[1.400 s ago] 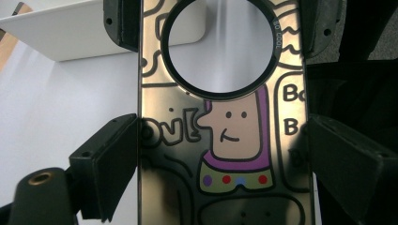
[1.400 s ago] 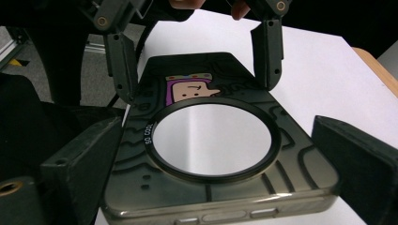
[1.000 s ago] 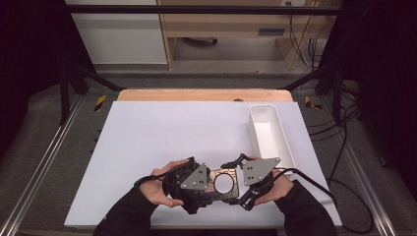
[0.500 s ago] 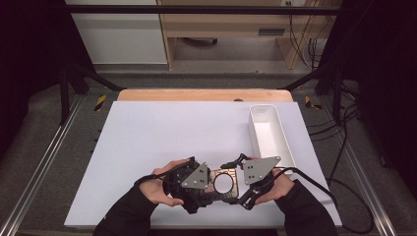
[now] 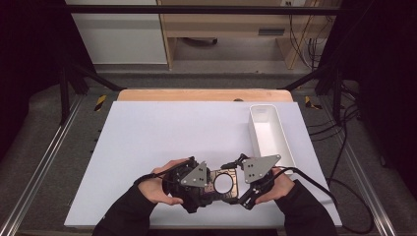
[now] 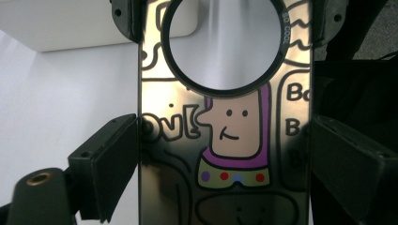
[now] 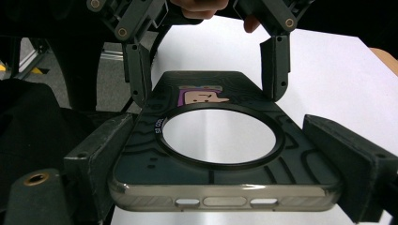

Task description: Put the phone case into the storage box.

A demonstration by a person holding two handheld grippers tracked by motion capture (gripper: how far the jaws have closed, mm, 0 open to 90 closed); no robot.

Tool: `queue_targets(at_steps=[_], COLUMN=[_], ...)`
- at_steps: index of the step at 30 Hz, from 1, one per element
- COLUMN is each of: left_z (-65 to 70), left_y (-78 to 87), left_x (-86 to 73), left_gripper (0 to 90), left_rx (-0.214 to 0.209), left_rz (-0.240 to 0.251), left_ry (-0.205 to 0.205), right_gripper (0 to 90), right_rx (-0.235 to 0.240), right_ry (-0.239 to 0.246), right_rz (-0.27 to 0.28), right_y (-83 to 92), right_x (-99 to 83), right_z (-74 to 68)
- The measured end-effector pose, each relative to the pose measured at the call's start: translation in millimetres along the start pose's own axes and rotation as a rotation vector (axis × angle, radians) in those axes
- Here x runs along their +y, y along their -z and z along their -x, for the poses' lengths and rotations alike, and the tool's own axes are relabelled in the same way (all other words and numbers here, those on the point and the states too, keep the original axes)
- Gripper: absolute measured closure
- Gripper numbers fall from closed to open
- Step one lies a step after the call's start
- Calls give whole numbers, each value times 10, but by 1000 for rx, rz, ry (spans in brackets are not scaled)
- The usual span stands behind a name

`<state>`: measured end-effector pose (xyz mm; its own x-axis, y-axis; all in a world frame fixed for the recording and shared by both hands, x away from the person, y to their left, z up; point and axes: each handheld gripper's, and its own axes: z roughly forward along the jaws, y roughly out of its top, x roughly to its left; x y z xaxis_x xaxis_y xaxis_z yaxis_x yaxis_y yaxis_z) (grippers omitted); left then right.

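- smoky translucent phone case (image 5: 222,184) hangs just above the white tabletop (image 5: 162,142) at its near edge, caught between your two hands.
- long axis runs left-right, from one pair of tongs straight to the other; ring cut-out sits nearer the right end.
- left tongs (image 5: 209,186) pinch the long side edges at the cartoon end (image 6: 225,140), jaws narrow on it.
- right tongs (image 5: 236,183) clamp the same side edges at the port end (image 7: 211,201).
- neither hand is nearer; the white tray (image 5: 269,135) lies beyond, on the right hand's side.
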<state>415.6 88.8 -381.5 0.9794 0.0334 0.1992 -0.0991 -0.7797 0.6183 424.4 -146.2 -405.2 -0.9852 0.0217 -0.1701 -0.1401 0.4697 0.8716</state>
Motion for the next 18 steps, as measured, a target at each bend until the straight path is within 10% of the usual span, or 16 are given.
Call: queue_targets(at_steps=[18], left_z=[-88], left_y=[119], left_x=[-142], left_gripper=[37], left_rx=[45], left_rz=[39], left_ry=[119], right_gripper=[126], right_rx=[-30], right_ry=[-56], right_rz=[-62], right_y=[144], right_x=[46], right_z=[92])
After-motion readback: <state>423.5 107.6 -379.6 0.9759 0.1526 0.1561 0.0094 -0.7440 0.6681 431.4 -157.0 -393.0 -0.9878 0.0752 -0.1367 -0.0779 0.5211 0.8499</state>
